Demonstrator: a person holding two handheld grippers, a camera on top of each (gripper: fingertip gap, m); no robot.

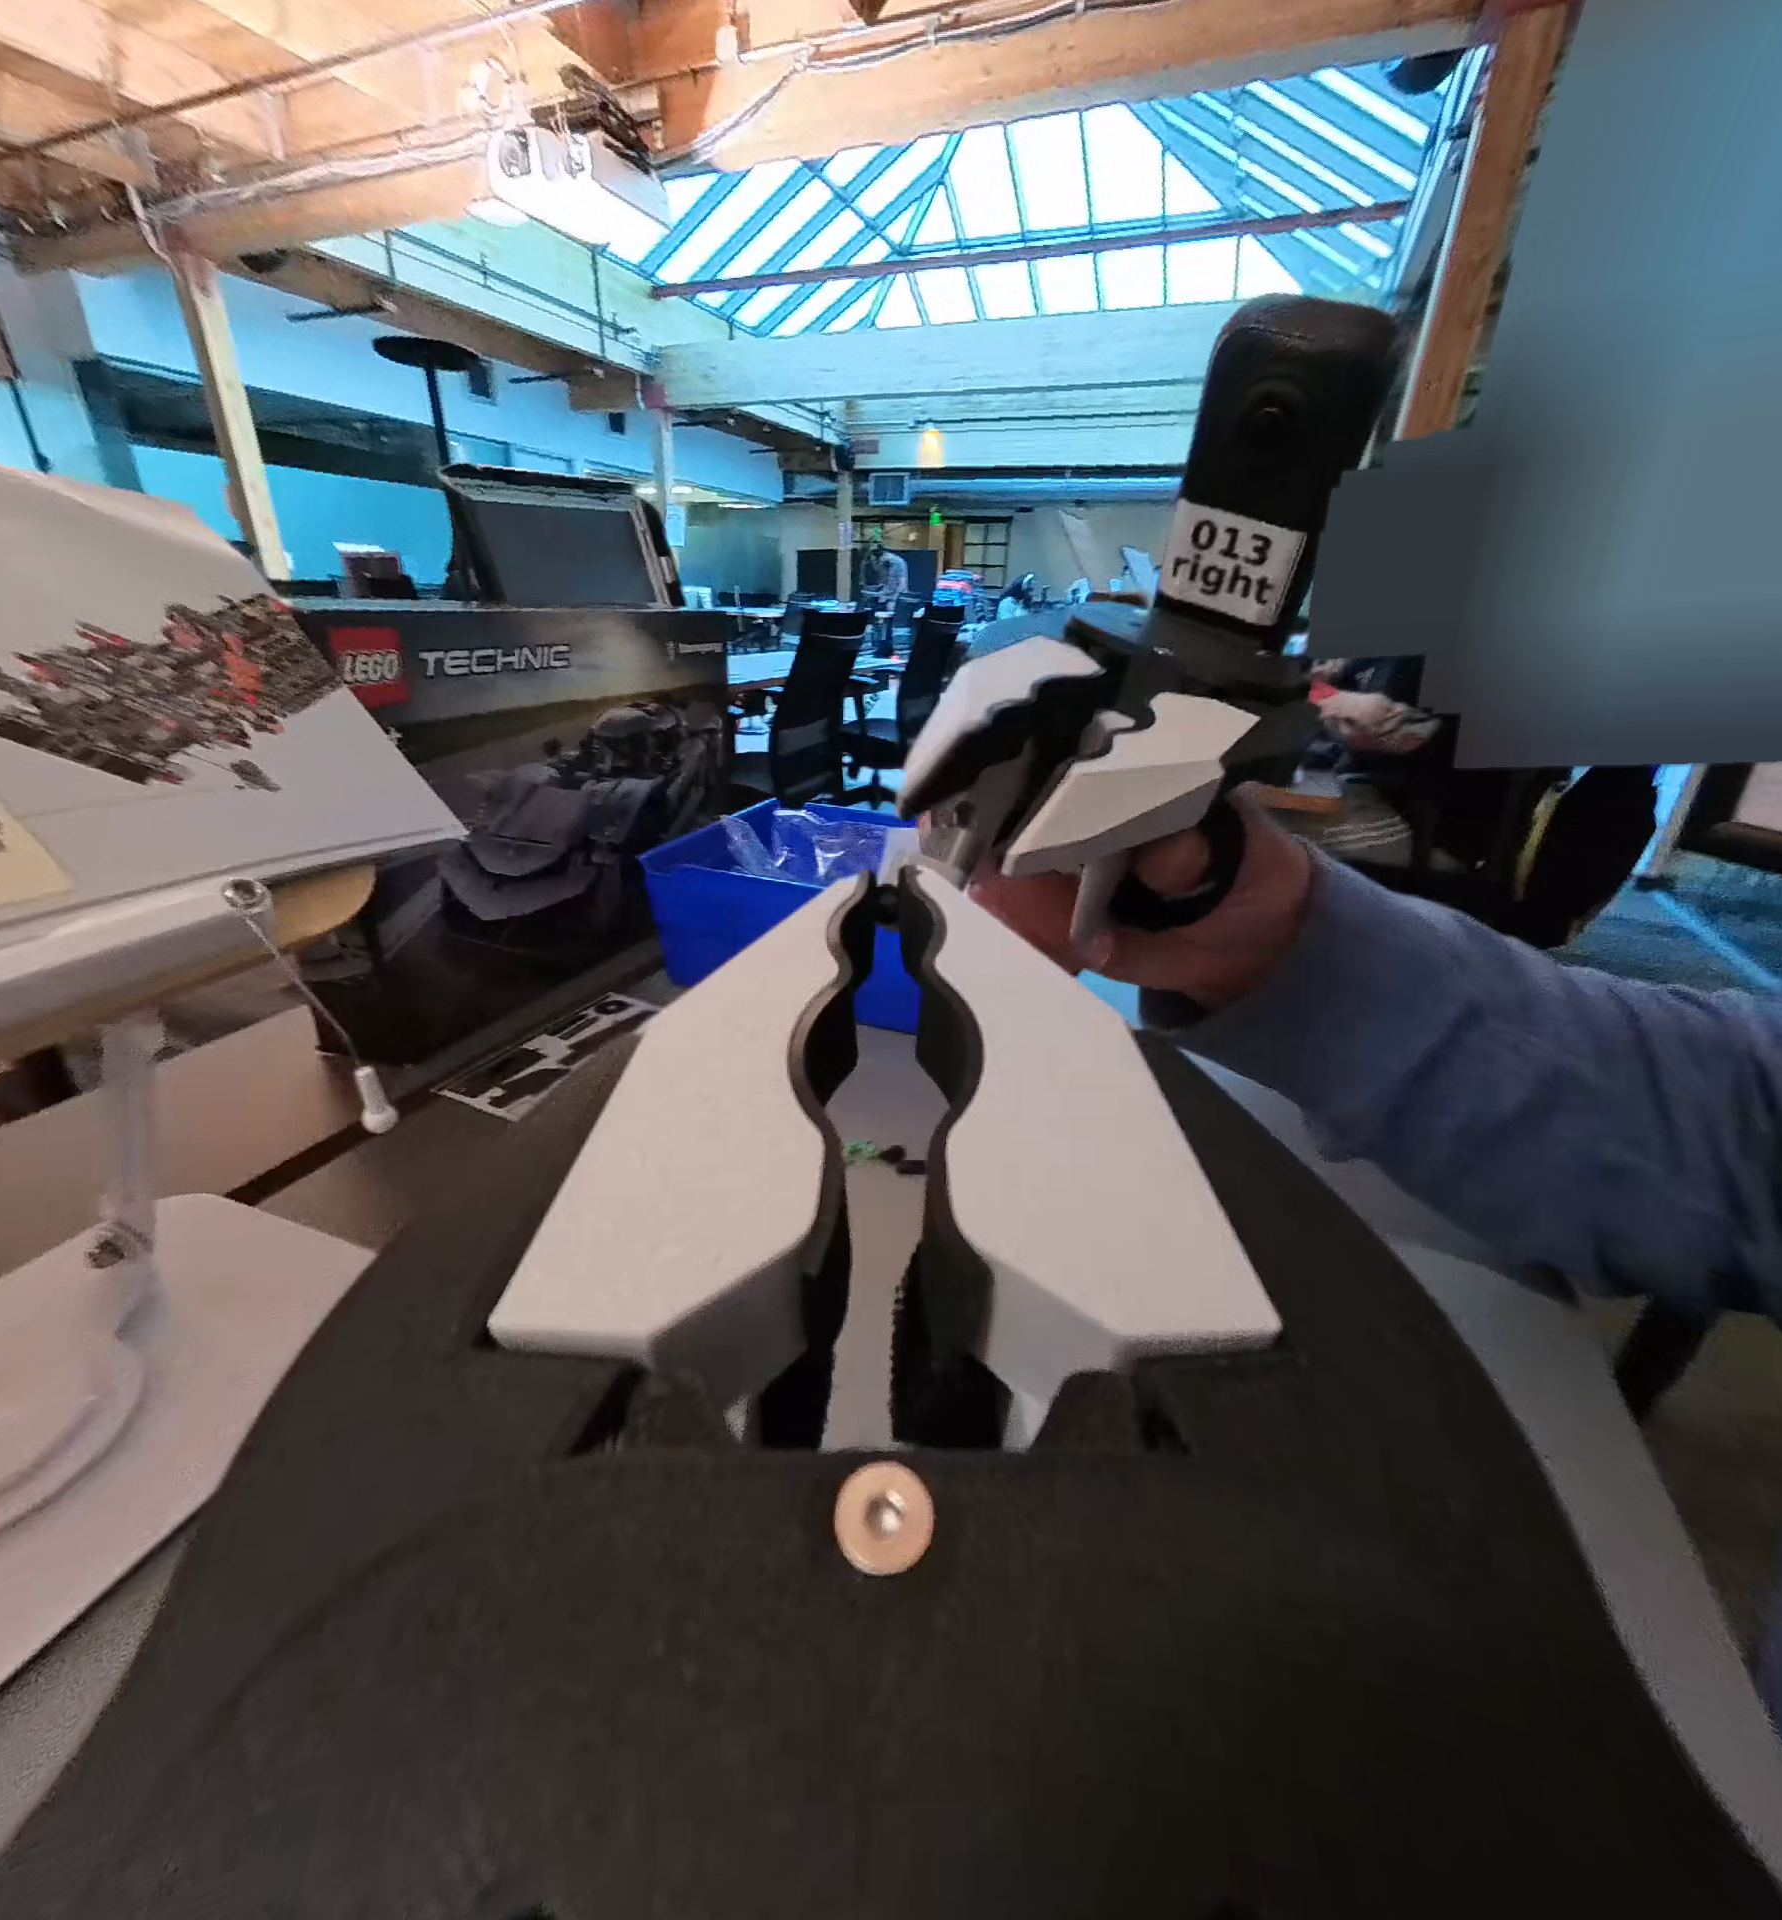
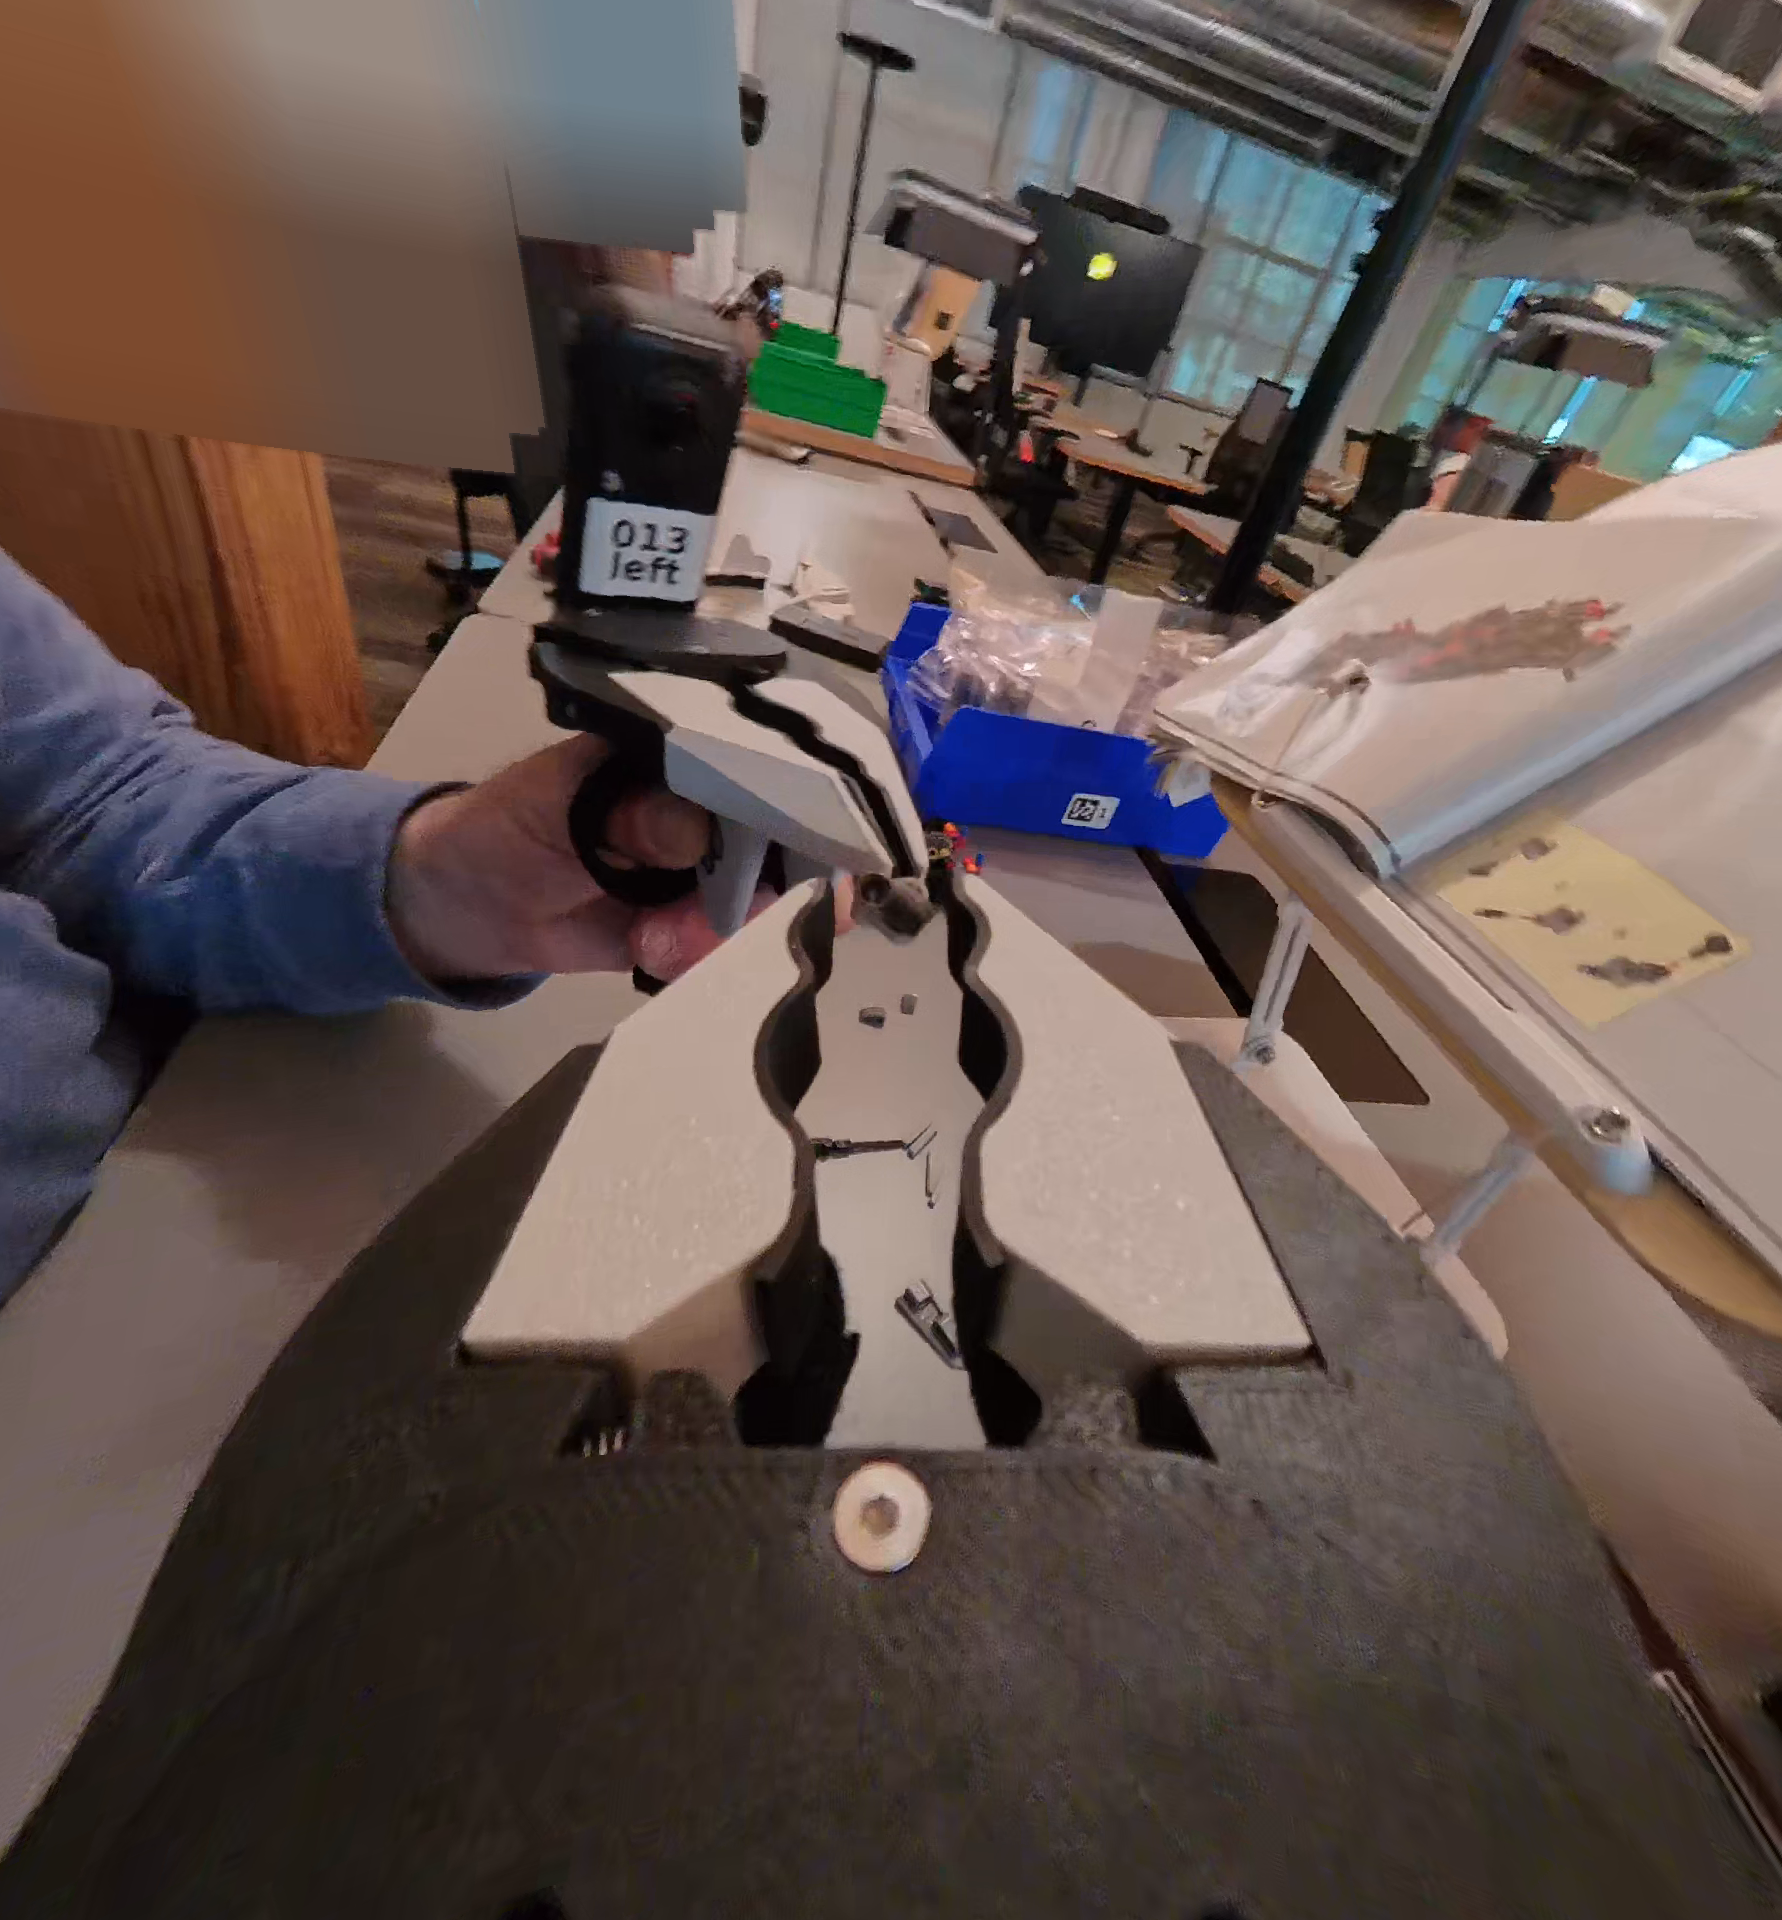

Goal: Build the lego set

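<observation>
At 12 o'clock in the left wrist view, tips of the left gripper (image 1: pixel 885 891) clenched almost together on a small black pin (image 1: pixel 882 914): round, dark, barely showing between them. Just beside it at 1 o'clock, held in a hand (image 1: pixel 1167 914), the right gripper (image 1: pixel 944 826), grasping a grey lego piece (image 2: pixel 897 902) at its tips. Short and stubby, dull grey with darker ends and a round hole at one end; raised above the table (image 2: pixel 887 1070), meeting the left gripper's tips. Whether pin and piece are joined: cannot tell.

Below on the table, toward 6 o'clock in the right wrist view: two tiny dark loose pieces (image 2: pixel 871 1016), a thin black axle (image 2: pixel 866 1146), a dark toothed part (image 2: pixel 928 1320). At 1 o'clock, a blue bin (image 2: pixel 1032 769) of clear bags; at 3 o'clock, an instruction booklet (image 2: pixel 1489 665) propped on a stand.
</observation>
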